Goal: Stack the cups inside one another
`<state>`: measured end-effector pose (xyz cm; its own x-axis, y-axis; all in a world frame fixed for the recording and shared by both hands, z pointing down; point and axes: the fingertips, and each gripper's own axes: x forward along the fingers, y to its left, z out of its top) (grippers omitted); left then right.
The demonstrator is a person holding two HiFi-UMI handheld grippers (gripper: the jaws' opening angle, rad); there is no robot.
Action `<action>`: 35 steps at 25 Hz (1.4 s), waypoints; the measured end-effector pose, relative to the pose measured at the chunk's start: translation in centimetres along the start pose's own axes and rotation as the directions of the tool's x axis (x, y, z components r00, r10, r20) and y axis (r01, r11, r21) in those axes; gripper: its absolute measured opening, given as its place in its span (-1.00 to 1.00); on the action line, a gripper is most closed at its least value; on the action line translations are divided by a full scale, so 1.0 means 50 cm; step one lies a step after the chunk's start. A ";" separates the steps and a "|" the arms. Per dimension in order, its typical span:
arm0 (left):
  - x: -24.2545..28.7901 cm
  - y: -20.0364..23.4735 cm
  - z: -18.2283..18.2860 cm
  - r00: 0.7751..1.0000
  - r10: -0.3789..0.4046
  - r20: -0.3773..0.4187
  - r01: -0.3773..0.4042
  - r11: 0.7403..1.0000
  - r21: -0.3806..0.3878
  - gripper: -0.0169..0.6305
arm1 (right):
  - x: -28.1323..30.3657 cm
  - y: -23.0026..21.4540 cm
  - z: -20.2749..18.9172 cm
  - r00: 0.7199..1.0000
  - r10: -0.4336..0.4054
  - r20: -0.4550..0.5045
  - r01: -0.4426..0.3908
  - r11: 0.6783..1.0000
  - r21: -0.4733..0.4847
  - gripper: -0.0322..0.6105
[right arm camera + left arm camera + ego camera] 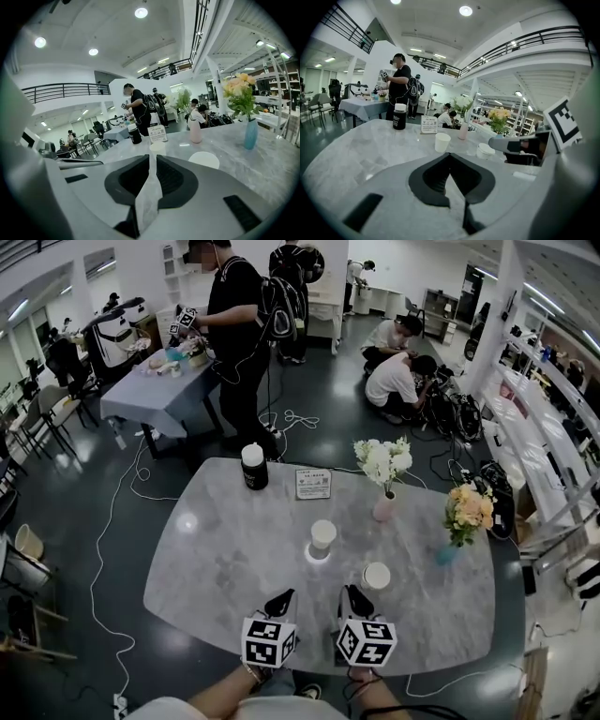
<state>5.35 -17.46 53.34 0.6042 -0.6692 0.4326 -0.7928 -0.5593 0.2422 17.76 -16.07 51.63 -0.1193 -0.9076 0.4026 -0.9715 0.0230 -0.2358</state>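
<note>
Right gripper (350, 591) just beside nearer cup (376, 576)

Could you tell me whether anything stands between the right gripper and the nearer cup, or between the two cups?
Nothing visible does. The nearer cup sits just ahead of the right gripper on the table, and the stretch to the farther cup is bare. The pink vase and blue vase stand clear of that line.

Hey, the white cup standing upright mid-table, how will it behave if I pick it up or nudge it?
The white cup looks like thin paper, so it is probably very light and would dent under a hard squeeze. It stands on a narrower base on the glossy table, so a sideways nudge may well slide or tip it.
</note>
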 end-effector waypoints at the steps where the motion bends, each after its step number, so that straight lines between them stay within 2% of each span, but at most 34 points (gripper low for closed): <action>1: 0.004 0.008 -0.002 1.000 0.003 -0.005 -0.003 1.000 -0.003 -0.96 | 0.010 0.005 -0.001 1.000 0.005 -0.005 -0.005 1.000 -0.001 -0.85; 8: 0.037 0.059 0.004 1.000 0.013 -0.019 -0.013 1.000 -0.023 -0.96 | 0.087 0.021 -0.007 0.999 0.020 -0.039 -0.020 1.000 0.000 -0.84; 28: 0.121 0.161 -0.001 0.998 0.029 -0.058 -0.033 0.997 -0.067 -0.96 | 0.275 -0.011 -0.033 0.992 -0.008 -0.129 0.009 1.000 0.007 -0.31; 35: 0.141 0.195 -0.018 0.996 0.043 -0.075 -0.050 0.995 -0.092 -0.96 | 0.332 -0.017 -0.052 0.987 -0.019 -0.162 0.015 1.000 -0.027 -0.23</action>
<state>1.82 -27.21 59.53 0.5621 -0.6539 0.5065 -0.8258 -0.4779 0.2995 16.09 -30.07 60.83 -0.1321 -0.8280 0.5450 -0.9784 0.0208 -0.2056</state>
